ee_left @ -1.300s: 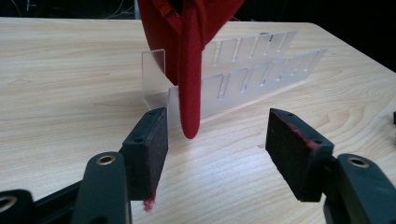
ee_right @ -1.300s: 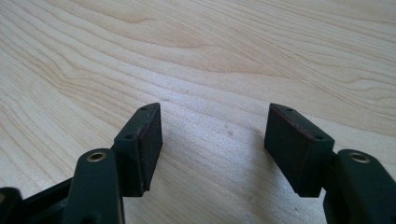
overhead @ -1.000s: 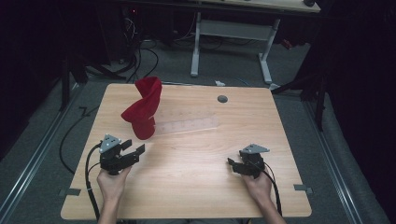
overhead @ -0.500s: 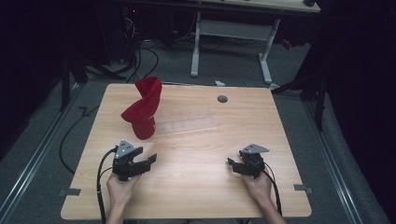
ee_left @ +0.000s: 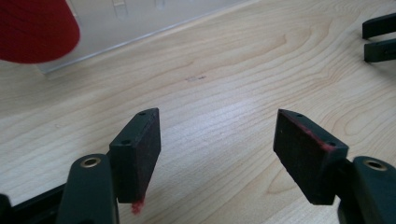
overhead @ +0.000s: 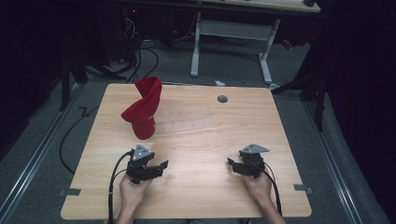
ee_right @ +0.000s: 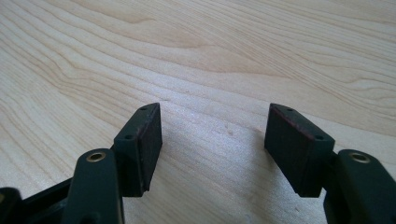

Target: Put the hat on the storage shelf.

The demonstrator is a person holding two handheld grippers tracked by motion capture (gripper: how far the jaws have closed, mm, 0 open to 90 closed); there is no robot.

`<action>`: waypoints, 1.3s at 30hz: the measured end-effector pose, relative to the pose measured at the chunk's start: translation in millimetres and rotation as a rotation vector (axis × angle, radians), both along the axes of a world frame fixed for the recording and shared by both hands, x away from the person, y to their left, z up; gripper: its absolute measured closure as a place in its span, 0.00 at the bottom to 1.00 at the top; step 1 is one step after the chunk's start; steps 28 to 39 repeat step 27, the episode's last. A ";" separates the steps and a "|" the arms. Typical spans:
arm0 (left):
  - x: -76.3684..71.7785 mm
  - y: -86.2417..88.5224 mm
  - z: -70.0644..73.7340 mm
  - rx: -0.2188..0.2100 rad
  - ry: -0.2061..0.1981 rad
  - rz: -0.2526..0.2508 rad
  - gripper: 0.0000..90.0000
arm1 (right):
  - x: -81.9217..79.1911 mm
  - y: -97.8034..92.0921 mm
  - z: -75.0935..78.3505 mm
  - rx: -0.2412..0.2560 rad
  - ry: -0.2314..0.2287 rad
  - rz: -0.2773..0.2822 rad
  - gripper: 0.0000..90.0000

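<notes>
Both hands rest near the front edge of the tabletop (overhead: 196, 135), each with a tool lying low on the wood. The left tool (overhead: 161, 165) has its jaws spread wide with nothing between them; a bit of red fluff clings to one pad (ee_left: 137, 158). The right tool (overhead: 231, 162) is just as wide open and empty, bare wood showing between its jaws.

The red cloth (overhead: 144, 109) stands bunched and twisted at the far left of the tabletop, its base on or against one end of a clear tray (overhead: 191, 125) that lies flat toward the middle. It sits well apart from both tools.

My guess is this is a pause between grasps, the cloth left alone. The next move would likely be a forward reach with the left tool, jaws kept open until they straddle a fold.
</notes>
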State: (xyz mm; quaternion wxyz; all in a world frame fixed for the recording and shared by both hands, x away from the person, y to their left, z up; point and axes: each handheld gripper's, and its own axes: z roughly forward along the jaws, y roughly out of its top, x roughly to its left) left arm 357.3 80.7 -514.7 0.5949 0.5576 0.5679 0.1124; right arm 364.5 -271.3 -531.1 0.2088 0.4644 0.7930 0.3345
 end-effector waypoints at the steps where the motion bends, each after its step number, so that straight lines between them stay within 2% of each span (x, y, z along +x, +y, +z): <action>1: 0.2 -0.8 -1.6 0.006 0.001 -0.003 0.36 | 0.0 0.0 0.0 0.000 0.000 0.000 0.41; 5: 1.4 -6.5 -10.9 0.020 0.024 -0.004 0.35 | 0.0 0.0 0.0 0.000 0.000 0.000 0.41; 10: 2.3 -15.3 -22.5 0.078 0.043 -0.008 0.34 | 0.0 0.0 0.0 0.000 0.000 0.000 0.41; 12: 2.2 -18.0 -25.9 0.098 0.026 0.000 0.33 | 0.0 0.0 0.0 0.000 0.000 0.000 0.41; 15: 2.2 -19.8 -27.4 0.106 0.009 0.007 0.33 | 0.0 0.0 0.0 0.000 0.000 0.000 0.41; 21: -1.0 -26.4 -31.7 0.182 -0.023 -0.022 0.28 | 0.0 0.0 0.0 0.000 0.000 0.000 0.41; 39: -1.0 -26.3 -31.6 0.180 -0.022 -0.020 0.28 | 0.1 0.0 0.0 0.000 0.000 0.001 0.41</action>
